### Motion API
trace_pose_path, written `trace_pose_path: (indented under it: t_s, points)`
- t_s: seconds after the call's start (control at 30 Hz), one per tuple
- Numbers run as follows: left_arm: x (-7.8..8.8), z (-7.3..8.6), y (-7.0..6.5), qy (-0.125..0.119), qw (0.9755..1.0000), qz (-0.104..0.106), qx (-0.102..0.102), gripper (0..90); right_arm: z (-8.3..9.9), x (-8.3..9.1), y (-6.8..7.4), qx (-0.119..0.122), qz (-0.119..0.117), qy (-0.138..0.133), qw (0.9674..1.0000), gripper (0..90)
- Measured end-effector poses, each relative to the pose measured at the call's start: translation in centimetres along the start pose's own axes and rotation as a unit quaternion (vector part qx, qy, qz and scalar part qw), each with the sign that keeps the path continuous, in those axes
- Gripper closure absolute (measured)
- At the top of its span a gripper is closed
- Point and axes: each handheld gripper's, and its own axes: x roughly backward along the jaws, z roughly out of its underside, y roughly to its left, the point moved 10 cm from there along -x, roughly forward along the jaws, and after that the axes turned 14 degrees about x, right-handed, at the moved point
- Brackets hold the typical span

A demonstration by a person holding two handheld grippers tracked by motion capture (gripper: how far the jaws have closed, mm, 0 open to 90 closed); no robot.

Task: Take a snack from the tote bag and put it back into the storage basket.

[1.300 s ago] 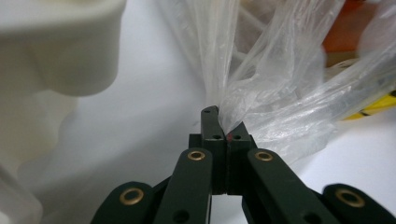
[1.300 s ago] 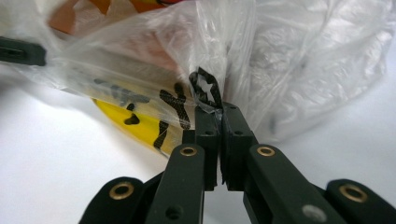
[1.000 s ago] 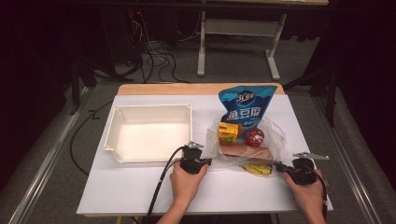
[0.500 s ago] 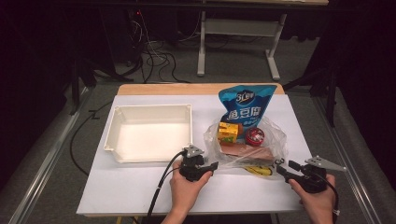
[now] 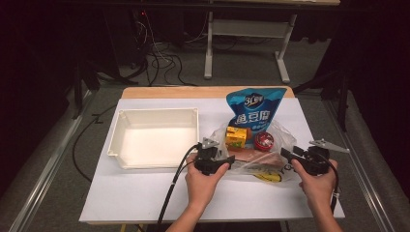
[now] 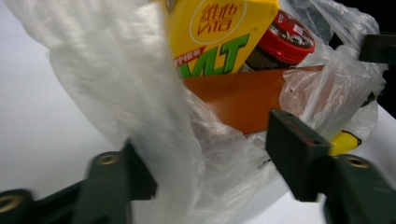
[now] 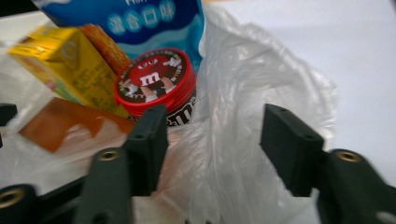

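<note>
High view: plastic bag (image 5: 251,162) between left tool (image 5: 231,159) and right tool (image 5: 285,154), both released, bag film between jaws.

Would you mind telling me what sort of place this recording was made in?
Most likely a lab or recording room, not a home: the white table stands in a dark space, loose cables trail over the grey floor behind it, and a bare metal desk frame stands farther back.
</note>
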Motion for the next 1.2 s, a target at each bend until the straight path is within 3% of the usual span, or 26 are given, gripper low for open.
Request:
trace_pose_path:
  t_s: [0.07, 0.1, 0.13, 0.17, 0.23, 0.33, 0.43, 0.53, 0.67, 0.8, 0.93, 1.07, 1.1, 1.13, 1.2]
  points:
    - [-0.1, 0.3, 0.2, 0.014, 0.9999, 0.008, -0.003, 75.2, 0.6, -1.5, 0.5, 0.008, -0.008, 0.025, 0.9996, 53.2]
    - [0.0, 0.5, 0.3, 0.021, 0.9997, 0.016, -0.001, 75.2, 0.6, -1.5, 0.5, 0.008, -0.008, 0.025, 0.9996, 59.0]
    - [0.4, 0.6, 0.6, 0.024, 0.9995, 0.022, -0.005, 84.9, 0.7, -1.4, 0.3, -0.004, -0.010, 0.014, 0.9998, 76.2]
    - [0.4, 0.6, 0.6, 0.024, 0.9995, 0.022, -0.005, 88.5, 0.7, -1.4, 0.3, -0.004, -0.010, 0.014, 0.9998, 76.2]
    - [0.7, 0.8, 1.0, 0.031, 0.9992, 0.024, -0.002, 89.1, 0.7, -1.0, -0.2, 0.001, 0.007, 0.015, 0.9999, 84.6]
    - [0.5, 1.4, 1.7, 0.037, 0.9991, 0.018, 0.007, 89.7, 1.7, -0.4, -1.2, 0.013, 0.034, 0.037, 0.9986, 87.7]
    - [0.1, 1.8, 2.0, 0.042, 0.9989, 0.017, 0.011, 89.7, 2.3, -0.3, -1.7, 0.013, 0.042, 0.045, 0.9980, 87.8]
    - [-0.9, 2.5, 2.3, 0.059, 0.9982, 0.010, 0.011, 89.6, 3.5, -1.0, -1.5, -0.001, 0.018, 0.063, 0.9978, 87.7]
    - [-1.8, 3.4, 2.4, 0.078, 0.9968, 0.006, 0.010, 87.5, 3.8, -1.7, -1.4, 0.007, 0.028, 0.073, 0.9969, 86.7]
    - [-1.8, 3.4, 2.2, 0.079, 0.9967, 0.017, 0.008, 84.2, 4.6, -2.3, -1.3, 0.008, 0.020, 0.087, 0.9960, 86.6]
    - [-1.6, 3.3, 2.0, 0.072, 0.9974, 0.011, -0.002, 83.0, 4.3, -1.9, -2.2, 0.002, 0.034, 0.081, 0.9961, 86.0]
    - [-1.5, 3.3, 1.7, 0.069, 0.9974, 0.018, -0.016, 75.1, 2.3, -1.3, -2.4, 0.009, 0.031, 0.033, 0.9990, 71.4]
    - [-1.5, 3.3, 1.6, 0.068, 0.9973, 0.021, -0.021, 73.4, 1.7, -1.3, -2.3, 0.009, 0.031, 0.021, 0.9993, 64.8]
    - [-1.6, 3.3, 1.5, 0.066, 0.9972, 0.023, -0.026, 70.0, -0.1, -1.5, -2.1, 0.026, 0.026, -0.002, 0.9993, 52.3]
    - [-1.6, 3.3, 1.6, 0.068, 0.9970, 0.023, -0.026, 70.3, -0.7, -1.9, -1.8, 0.031, 0.016, -0.001, 0.9994, 47.7]
